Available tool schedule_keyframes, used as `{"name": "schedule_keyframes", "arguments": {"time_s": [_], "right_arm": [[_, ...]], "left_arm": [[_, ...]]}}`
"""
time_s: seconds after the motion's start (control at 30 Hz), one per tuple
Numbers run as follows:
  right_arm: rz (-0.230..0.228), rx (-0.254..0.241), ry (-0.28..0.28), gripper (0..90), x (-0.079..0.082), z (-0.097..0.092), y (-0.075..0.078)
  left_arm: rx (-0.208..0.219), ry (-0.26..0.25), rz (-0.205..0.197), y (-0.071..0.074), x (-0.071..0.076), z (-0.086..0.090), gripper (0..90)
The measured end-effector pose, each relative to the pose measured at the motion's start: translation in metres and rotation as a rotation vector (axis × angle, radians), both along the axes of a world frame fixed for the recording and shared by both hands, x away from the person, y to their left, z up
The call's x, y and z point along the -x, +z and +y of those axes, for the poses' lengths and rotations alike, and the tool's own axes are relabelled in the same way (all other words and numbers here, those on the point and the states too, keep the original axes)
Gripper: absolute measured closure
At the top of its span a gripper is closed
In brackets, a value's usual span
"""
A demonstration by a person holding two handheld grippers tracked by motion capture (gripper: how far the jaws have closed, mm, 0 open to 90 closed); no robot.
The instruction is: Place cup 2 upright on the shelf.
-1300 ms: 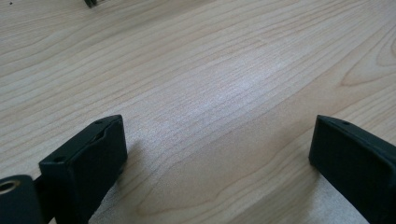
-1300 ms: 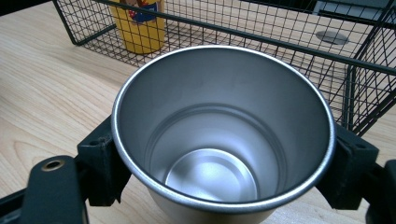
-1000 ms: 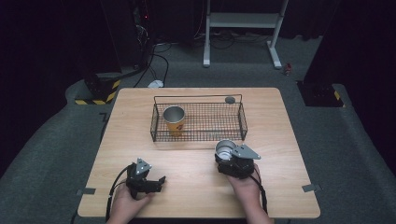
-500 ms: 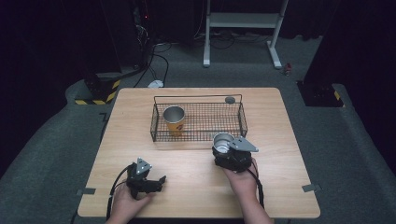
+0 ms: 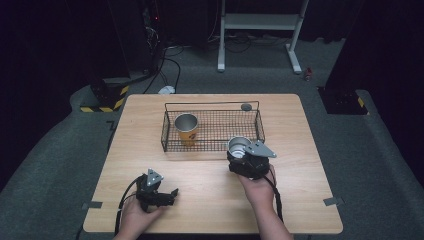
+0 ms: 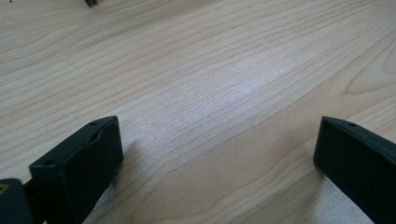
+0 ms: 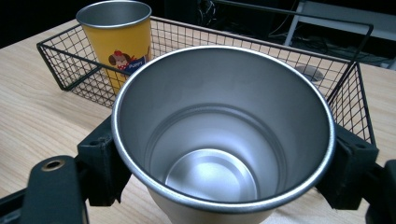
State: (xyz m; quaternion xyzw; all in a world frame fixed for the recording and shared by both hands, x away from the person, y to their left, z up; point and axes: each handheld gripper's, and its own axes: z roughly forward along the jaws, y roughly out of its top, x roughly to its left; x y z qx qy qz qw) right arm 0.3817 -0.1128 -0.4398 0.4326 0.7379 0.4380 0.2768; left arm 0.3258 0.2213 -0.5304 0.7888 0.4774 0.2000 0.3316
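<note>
Yellow cup (image 7: 117,39) in the wire basket (image 7: 65,70): cartoon dog printed on its side, with a small blue band beneath reading "Puppy" in white letters, seen in the right gripper view. From the high view the same cup (image 5: 186,128) shows only an unreadable dark mark. No other legible text

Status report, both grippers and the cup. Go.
Right gripper shut on steel cup, at basket front. Left gripper open, on table. Yellow cup in basket.
</note>
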Motion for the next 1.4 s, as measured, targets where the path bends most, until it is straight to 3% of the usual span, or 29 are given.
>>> {"name": "schedule_keyframes", "arguments": {"time_s": [0.53, 1.1, 1.4], "right_arm": [[-0.051, -0.011, 0.003, 18.5, -0.016, 0.001, 0.013], [-0.05, -0.026, -0.037, 18.6, -0.049, 0.001, 0.024], [-0.044, -0.01, -0.048, 18.6, -0.062, 0.008, 0.025]], "left_arm": [[0.0, 0.003, 0.002, 0.0, 0.0, 0.0, 0.7], [0.001, 0.003, 0.002, 0.0, -0.001, 0.0, 0.7], [-0.002, 0.002, 0.002, 0.0, -0.001, 0.0, 0.6]]}}
